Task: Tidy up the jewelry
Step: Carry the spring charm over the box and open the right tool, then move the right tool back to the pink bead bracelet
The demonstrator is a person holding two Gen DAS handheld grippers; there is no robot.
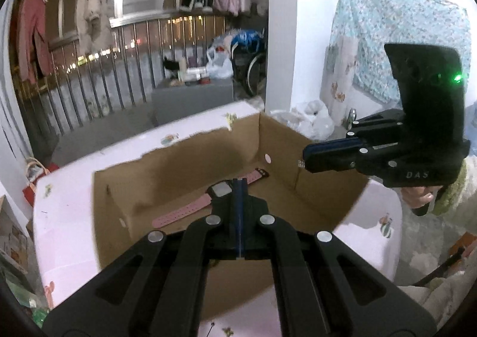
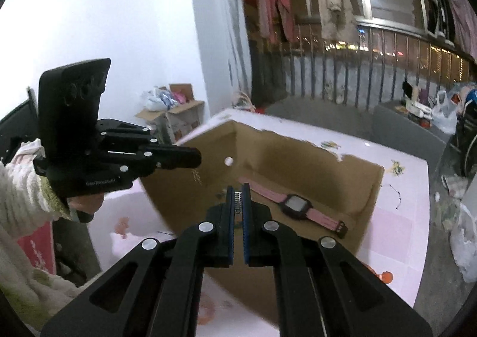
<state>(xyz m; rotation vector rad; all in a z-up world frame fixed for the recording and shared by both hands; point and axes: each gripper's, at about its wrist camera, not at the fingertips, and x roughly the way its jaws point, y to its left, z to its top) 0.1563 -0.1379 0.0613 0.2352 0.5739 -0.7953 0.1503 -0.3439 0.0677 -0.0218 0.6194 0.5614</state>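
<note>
Small metallic chain piece [image 2: 237,199] pinched in right claw [image 2: 237,192], hovering above cardboard box [image 2: 342,170]. Left claw [image 1: 239,185] pressed together, empty. Box on pink worktop [image 2: 399,217]; inside, pink-strapped watch [image 2: 298,205] at 3 o'clock of right claw. Judgement: lower chain piece to bare floor at 9 o'clock of watch before releasing; avoid box wall, avoid tangling with strap.
</note>
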